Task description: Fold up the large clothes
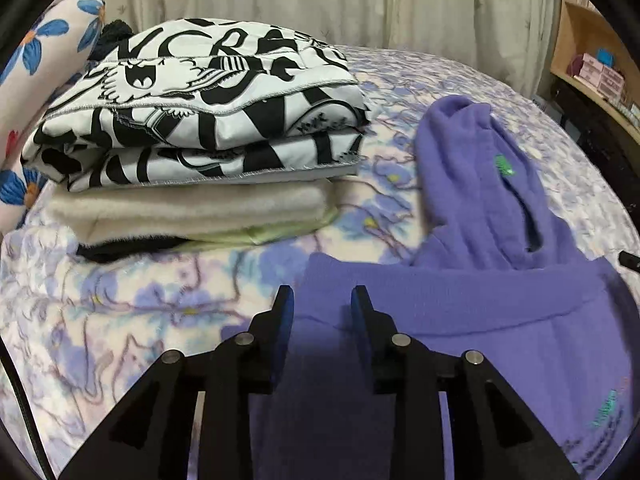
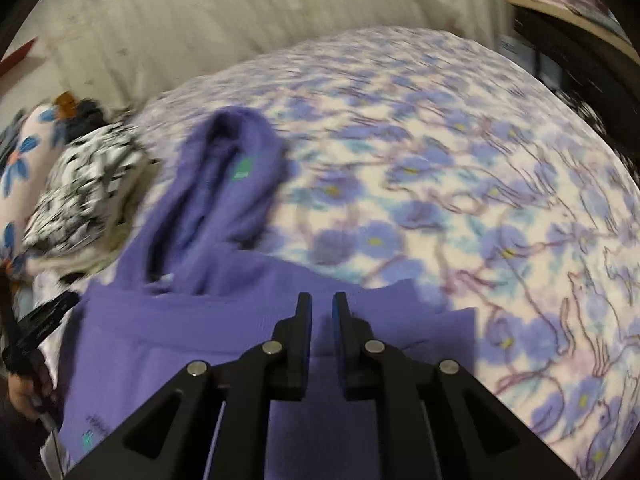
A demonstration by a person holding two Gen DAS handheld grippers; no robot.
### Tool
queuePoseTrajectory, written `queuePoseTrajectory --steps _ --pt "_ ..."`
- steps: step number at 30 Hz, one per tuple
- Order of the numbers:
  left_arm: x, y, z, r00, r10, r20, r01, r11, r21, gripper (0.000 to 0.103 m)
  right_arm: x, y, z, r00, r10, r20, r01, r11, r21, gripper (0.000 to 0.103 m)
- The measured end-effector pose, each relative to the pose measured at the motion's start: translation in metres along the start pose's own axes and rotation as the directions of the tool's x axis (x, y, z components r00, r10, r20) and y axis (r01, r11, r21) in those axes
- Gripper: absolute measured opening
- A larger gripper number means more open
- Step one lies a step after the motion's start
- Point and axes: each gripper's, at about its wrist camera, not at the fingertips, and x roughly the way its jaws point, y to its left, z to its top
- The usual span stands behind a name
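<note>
Both my grippers hang over the purple hoodie (image 1: pixel 480 312) on the bed (image 1: pixel 120 320). It lies flat right under them, its hood (image 1: pixel 472 184) stretching away ahead. My left gripper (image 1: pixel 322 300) has its jaws parted, with nothing pinched; purple cloth sits below the gap. My right gripper (image 2: pixel 322 306) has jaws only a crack apart and nothing between them, as far as I can tell. To fold well, I reckon each should pinch the folded edge near its corner and carry it evenly, keeping that edge straight. Left of my left jaws stands a stack of folded clothes (image 1: pixel 192 128), close to the hoodie, with a floral pillow (image 1: pixel 36 60) beyond. I'd keep the sweep clear of that stack.
</note>
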Motion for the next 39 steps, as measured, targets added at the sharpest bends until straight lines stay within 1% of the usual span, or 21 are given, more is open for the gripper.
queuePoseTrajectory --steps 1,2,3,6,9,10,12,13,14,17,22,25,26,27,28,29,30,32,35,36,39 --pt "0.001 -0.003 -0.002 1.000 -0.006 -0.016 0.006 1.000 -0.003 0.025 0.003 0.008 -0.002 1.000 0.012 -0.012 -0.012 1.000 -0.011 0.010" --pt "0.005 -0.005 -0.004 0.999 -0.008 -0.035 0.008 1.000 0.000 0.017 0.007 0.013 -0.005 0.999 0.025 -0.027 -0.026 1.000 -0.013 0.010" --pt "0.009 -0.008 -0.006 0.999 0.013 -0.046 -0.013 1.000 0.014 0.011 0.013 0.015 -0.006 0.999 0.030 -0.040 -0.031 0.999 -0.011 0.010" --pt "0.012 -0.010 -0.016 0.998 0.043 -0.041 -0.043 0.999 0.023 0.011 0.034 0.010 -0.012 0.997 -0.022 -0.073 0.022 1.000 -0.001 0.010" --pt "0.016 -0.001 -0.018 0.998 0.046 -0.043 -0.046 0.999 -0.015 0.011 0.038 -0.019 -0.016 0.991 -0.120 -0.059 0.121 0.992 0.022 0.009" --pt "0.018 0.003 -0.018 0.998 0.033 -0.048 -0.035 0.999 -0.027 0.010 0.037 -0.028 -0.017 0.989 -0.135 -0.055 0.137 0.990 0.036 0.008" --pt "0.018 0.008 -0.020 0.999 0.011 -0.050 -0.013 0.999 -0.034 0.010 0.033 -0.054 -0.018 0.995 -0.086 -0.055 0.090 0.992 0.091 0.000" --pt "0.018 0.008 -0.019 0.999 0.010 -0.049 -0.012 0.999 -0.030 0.010 0.030 -0.062 -0.018 0.996 -0.069 -0.056 0.074 0.992 0.105 0.000" --pt "0.018 0.007 -0.020 0.999 0.013 -0.049 -0.015 1.000 -0.025 0.011 0.027 -0.065 -0.018 0.993 -0.110 -0.052 0.115 0.988 0.102 0.000" --pt "0.017 0.005 -0.020 0.999 0.023 -0.049 -0.024 1.000 -0.015 0.010 0.020 -0.072 -0.017 0.994 -0.098 -0.045 0.103 0.989 0.105 0.000" --pt "0.017 0.000 -0.012 0.997 0.024 -0.072 -0.024 1.000 0.001 0.012 0.014 -0.072 -0.016 0.994 -0.079 -0.069 0.088 0.988 0.129 0.000" --pt "0.013 -0.005 -0.008 0.994 0.022 -0.105 -0.021 1.000 0.016 0.022 0.005 -0.063 -0.012 0.994 -0.074 -0.082 0.085 0.988 0.130 0.003" --pt "0.010 -0.008 -0.006 0.993 0.020 -0.115 -0.018 1.000 0.022 0.030 0.003 -0.062 -0.011 0.994 -0.064 -0.089 0.075 0.988 0.137 0.003" --pt "0.007 -0.010 -0.005 0.993 0.022 -0.116 -0.019 0.999 0.028 0.043 0.000 -0.061 -0.009 0.994 -0.040 -0.102 0.056 0.986 0.157 0.003" --pt "0.001 -0.013 -0.003 0.993 0.032 -0.113 -0.028 0.999 0.039 0.051 -0.002 -0.059 -0.008 0.994 -0.022 -0.111 0.041 0.984 0.171 0.003" --pt "-0.006 -0.019 0.000 0.994 0.051 -0.100 -0.046 0.997 0.055 0.064 -0.005 -0.057 -0.006 0.993 -0.012 -0.117 0.033 0.984 0.176 0.003" --pt "-0.011 -0.022 0.002 0.994 0.057 -0.089 -0.051 0.997 0.064 0.069 -0.009 -0.052 -0.003 0.992 -0.010 -0.125 0.031 0.984 0.173 0.004" --pt "-0.023 -0.034 0.011 0.996 0.043 -0.075 -0.035 0.995 0.097 0.070 -0.016 -0.042 0.003 0.991 -0.005 -0.132 0.026 0.987 0.159 0.009" --pt "-0.034 -0.051 0.026 0.996 0.010 -0.087 0.002 0.990 0.138 0.070 -0.029 -0.029 0.015 0.992 0.014 -0.128 0.005 0.989 0.148 0.026" --pt "-0.038 -0.056 0.032 0.996 0.002 -0.089 0.011 0.988 0.151 0.070 -0.034 -0.024 0.022 0.993 0.019 -0.121 -0.001 0.990 0.144 0.030" --pt "-0.045 -0.071 0.053 0.996 -0.009 -0.086 0.025 0.983 0.184 0.070 -0.045 -0.010 0.044 0.995 0.011 -0.096 0.000 0.994 0.111 0.030"
